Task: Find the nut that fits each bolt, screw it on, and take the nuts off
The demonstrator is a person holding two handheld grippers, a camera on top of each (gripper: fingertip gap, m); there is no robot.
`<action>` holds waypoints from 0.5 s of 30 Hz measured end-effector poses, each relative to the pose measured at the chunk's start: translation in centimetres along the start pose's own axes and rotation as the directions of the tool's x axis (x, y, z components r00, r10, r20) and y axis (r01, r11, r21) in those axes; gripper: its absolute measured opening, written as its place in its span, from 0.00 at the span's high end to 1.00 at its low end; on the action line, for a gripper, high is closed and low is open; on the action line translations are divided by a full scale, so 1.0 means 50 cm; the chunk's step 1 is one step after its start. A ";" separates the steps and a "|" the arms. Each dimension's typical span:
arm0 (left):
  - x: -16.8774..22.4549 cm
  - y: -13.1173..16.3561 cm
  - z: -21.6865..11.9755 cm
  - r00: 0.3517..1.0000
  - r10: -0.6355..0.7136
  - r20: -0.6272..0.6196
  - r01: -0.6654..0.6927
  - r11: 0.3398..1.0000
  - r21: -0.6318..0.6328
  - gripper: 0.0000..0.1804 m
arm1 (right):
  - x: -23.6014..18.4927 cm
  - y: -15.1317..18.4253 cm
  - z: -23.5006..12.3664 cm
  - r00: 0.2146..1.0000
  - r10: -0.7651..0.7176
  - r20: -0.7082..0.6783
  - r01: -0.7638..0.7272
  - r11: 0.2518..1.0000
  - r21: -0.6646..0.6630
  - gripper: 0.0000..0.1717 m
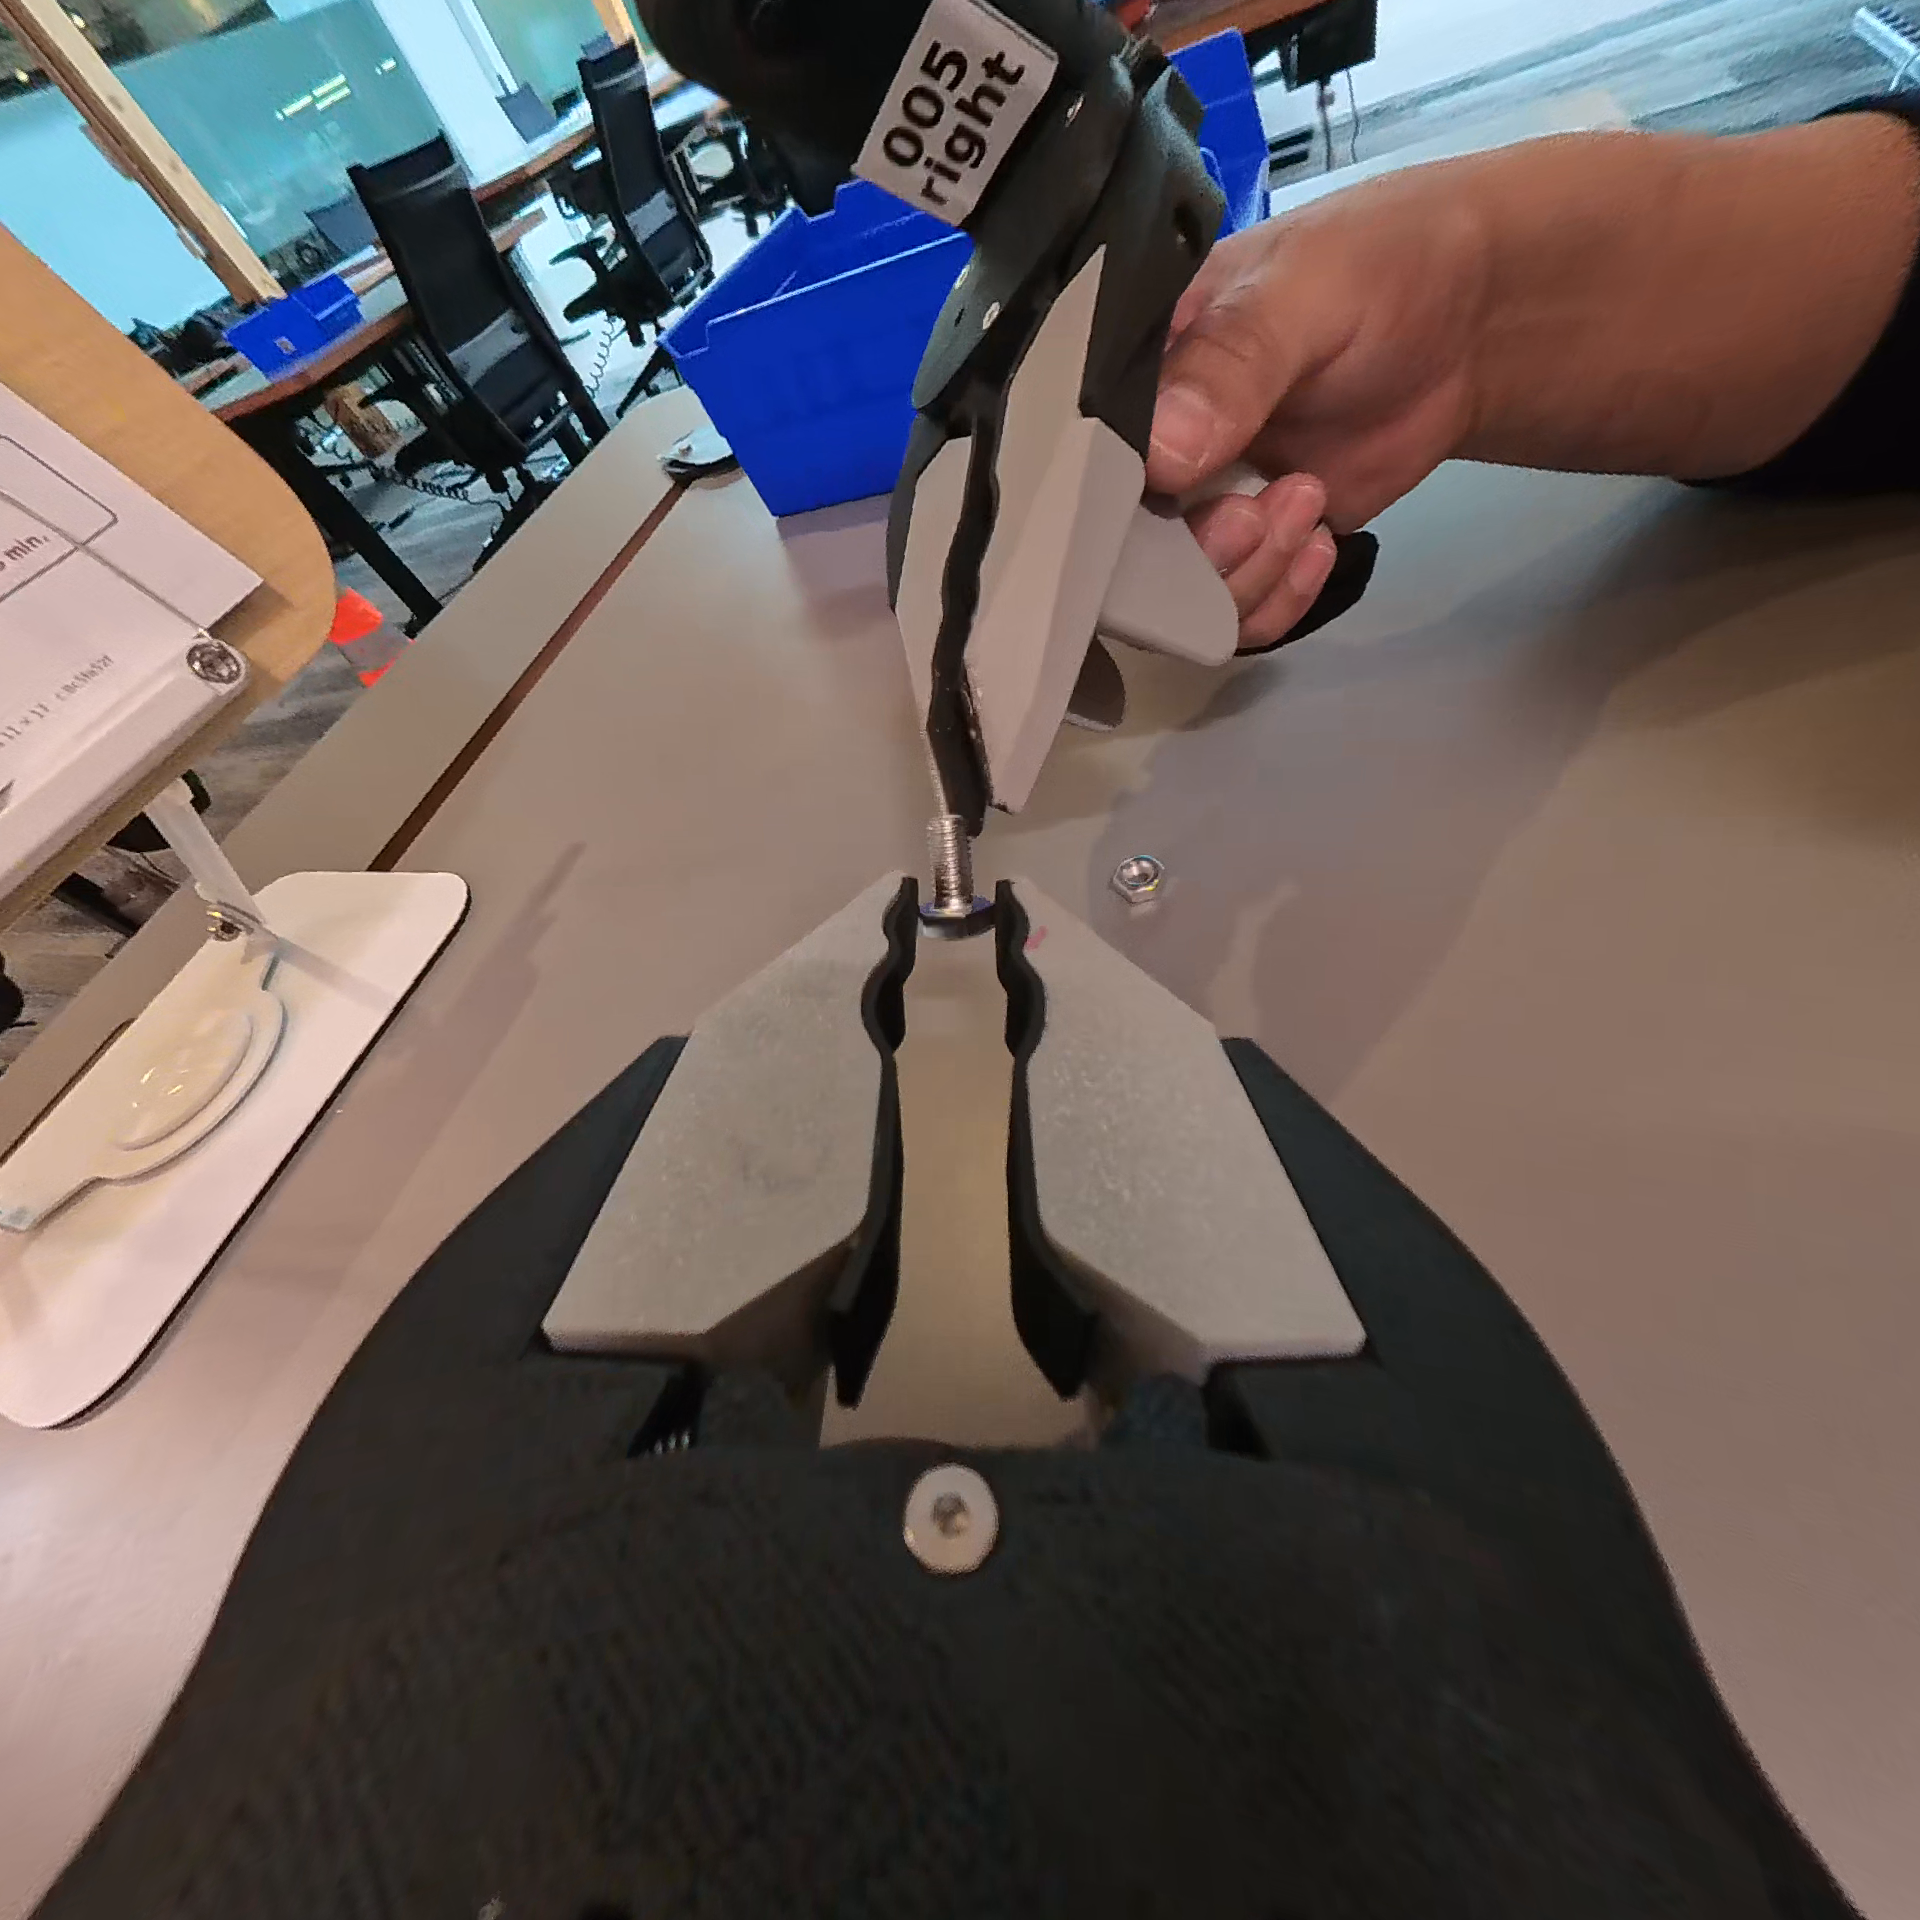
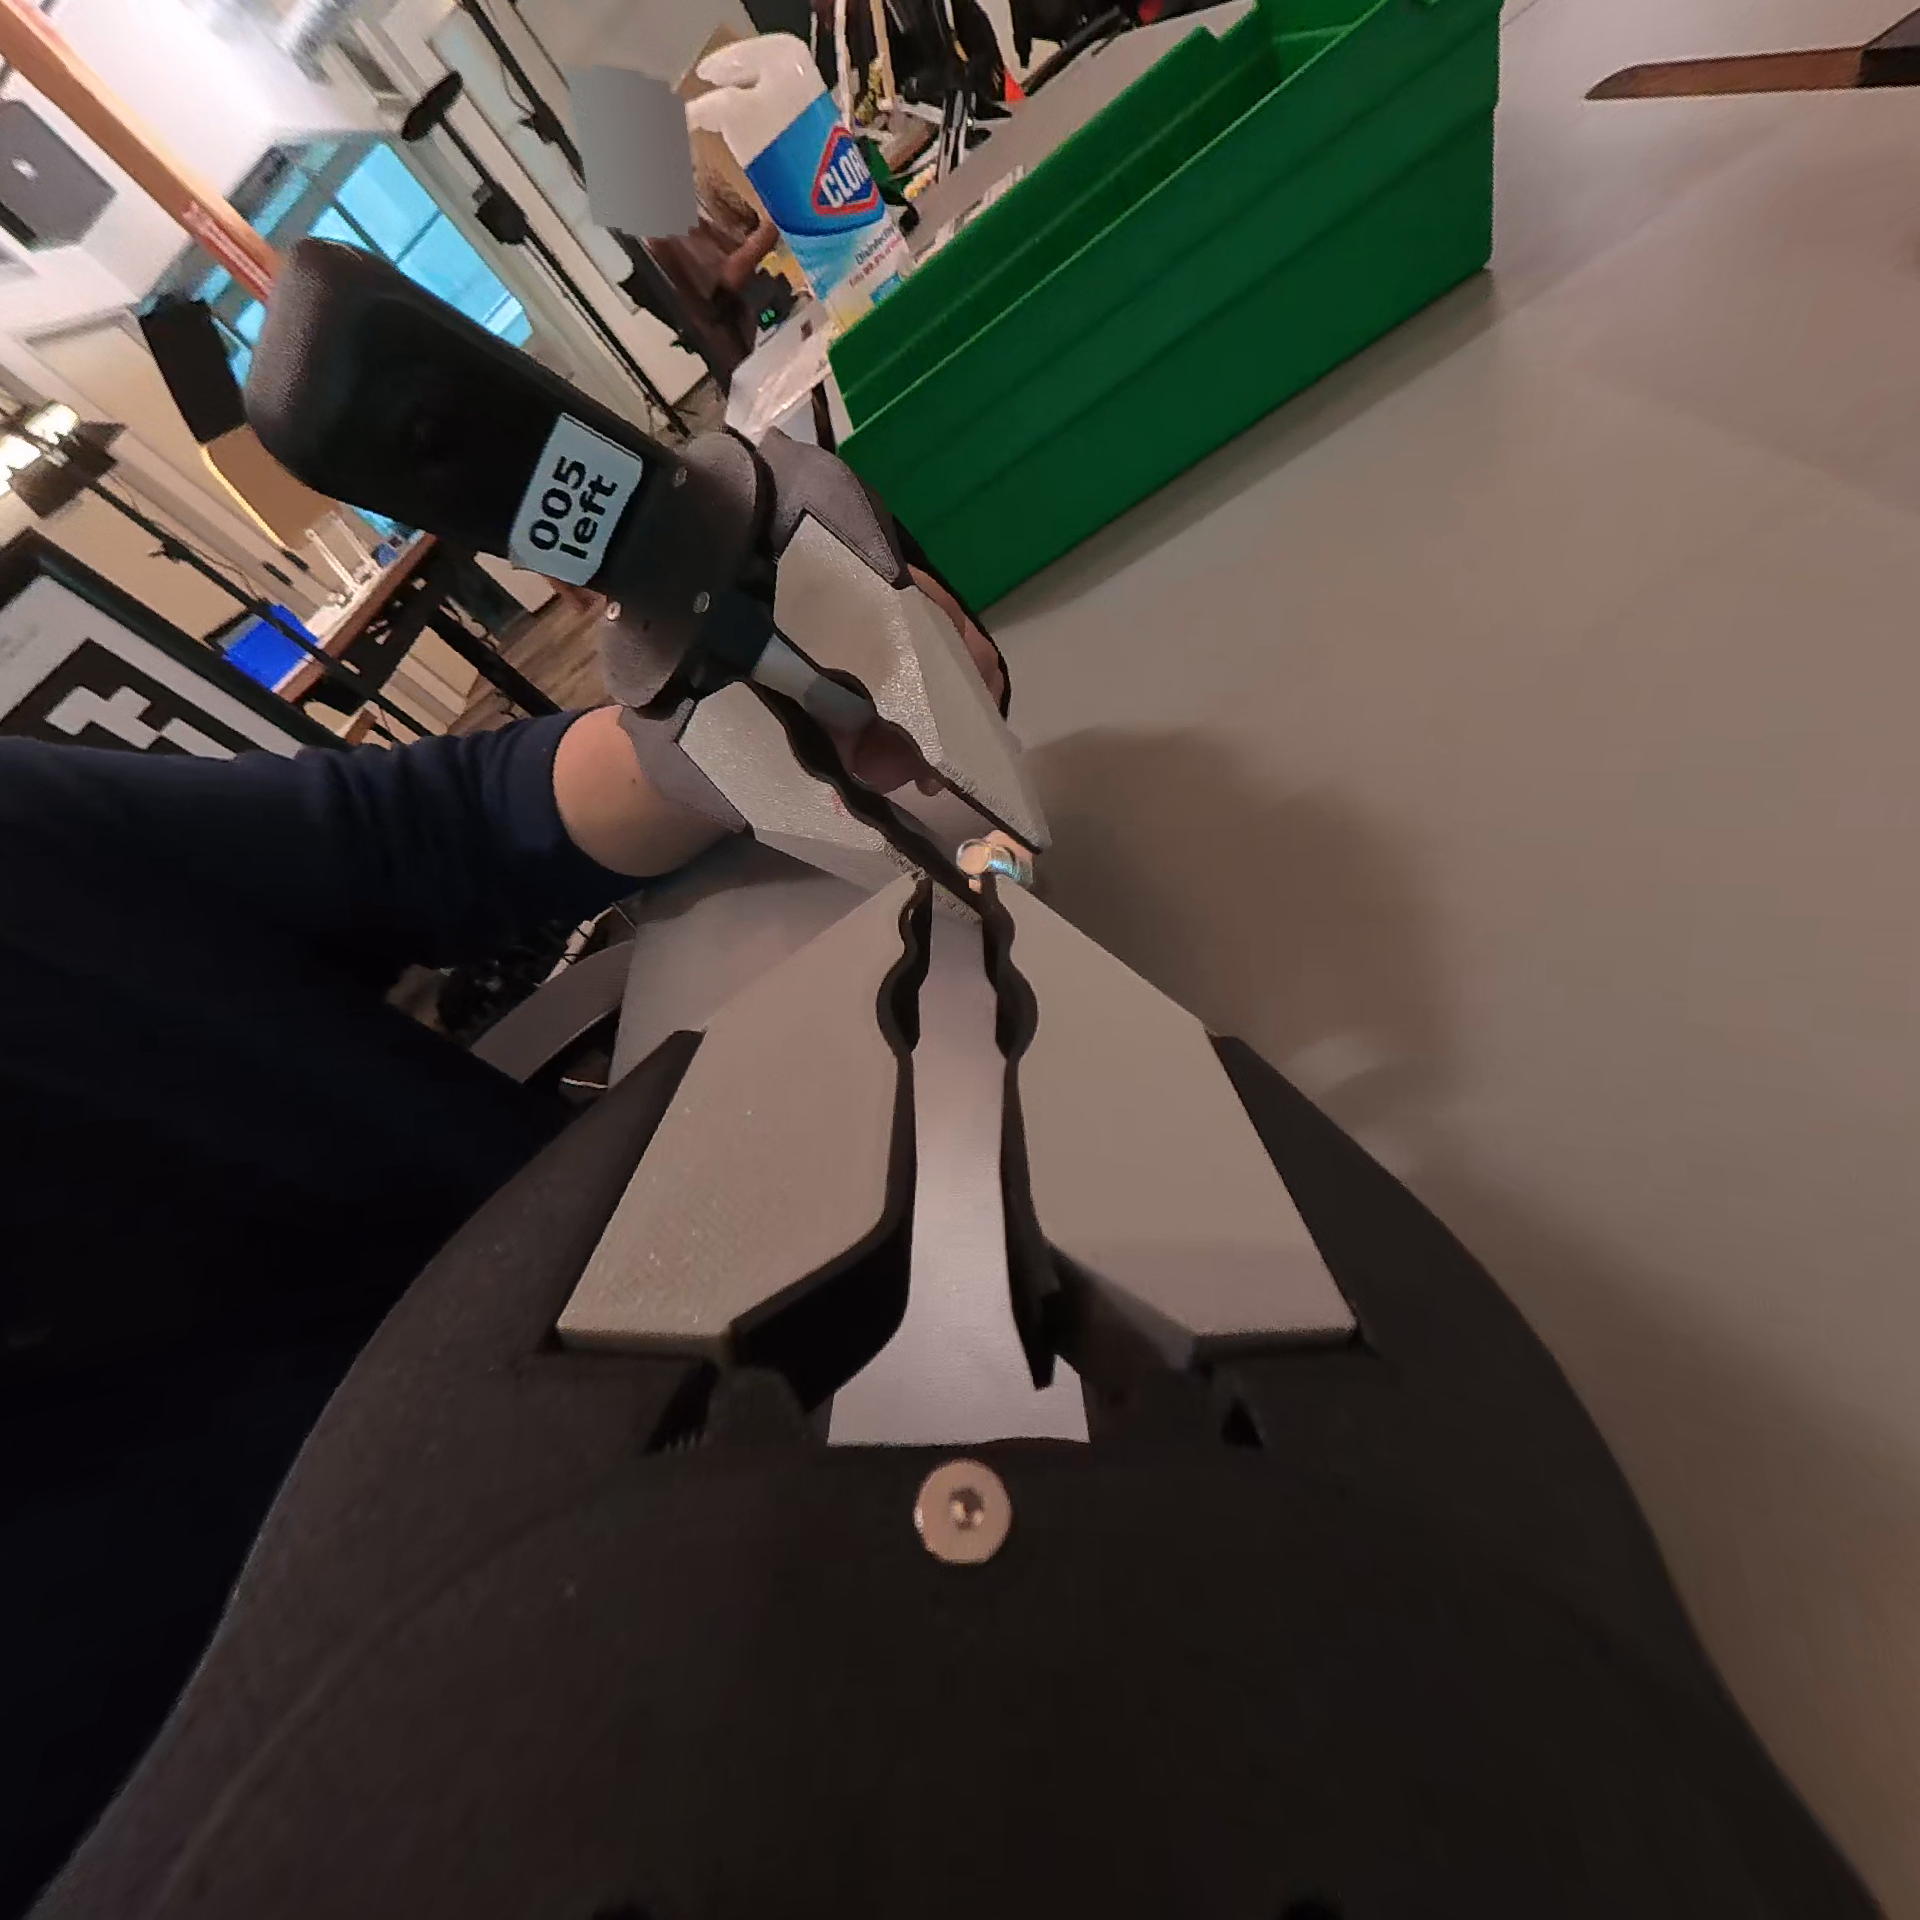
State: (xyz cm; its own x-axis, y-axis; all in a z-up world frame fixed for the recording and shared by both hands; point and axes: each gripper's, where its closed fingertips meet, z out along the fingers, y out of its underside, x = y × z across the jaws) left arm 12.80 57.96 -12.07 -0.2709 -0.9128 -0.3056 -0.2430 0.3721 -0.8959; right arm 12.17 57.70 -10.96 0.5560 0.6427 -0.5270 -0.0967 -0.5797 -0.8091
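The left gripper is closed on the hexagonal head of a silver bolt, pads pressing either side, threaded shank pointing upward. The right gripper descends from the far side, jaws narrowly parted, tips at the bolt's upper end; whether they grip it cannot be told. A loose nut lies on the grey table just to the right.

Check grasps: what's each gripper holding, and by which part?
Left gripper holds the bolt by its hex head, threaded shank pointing up. Right gripper is nearly closed at the shank's tip; whether it grips anything cannot be told. A loose nut lies on the table.
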 end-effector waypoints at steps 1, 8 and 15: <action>-0.002 0.001 0.000 1.000 -0.002 0.005 0.002 1.000 -0.002 0.93 | 0.003 0.000 0.000 1.000 -0.004 -0.013 0.004 1.000 -0.001 0.96; 0.002 0.000 0.007 1.000 -0.025 0.006 0.025 1.000 -0.008 0.93 | 0.020 -0.010 0.006 0.973 -0.153 -0.175 0.153 0.988 -0.017 0.94; 0.001 -0.002 0.008 0.998 -0.060 0.001 0.060 0.998 0.006 0.93 | 0.017 -0.008 0.008 0.951 -0.227 -0.209 0.222 0.974 -0.047 0.97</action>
State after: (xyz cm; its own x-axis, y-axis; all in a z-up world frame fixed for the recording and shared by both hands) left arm 13.18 57.80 -12.13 -0.2552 -0.9336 -0.2516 -0.2531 0.3157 -0.9145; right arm 12.34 58.69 -11.19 0.7235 0.6380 -0.2634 0.0680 -0.4457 -0.8926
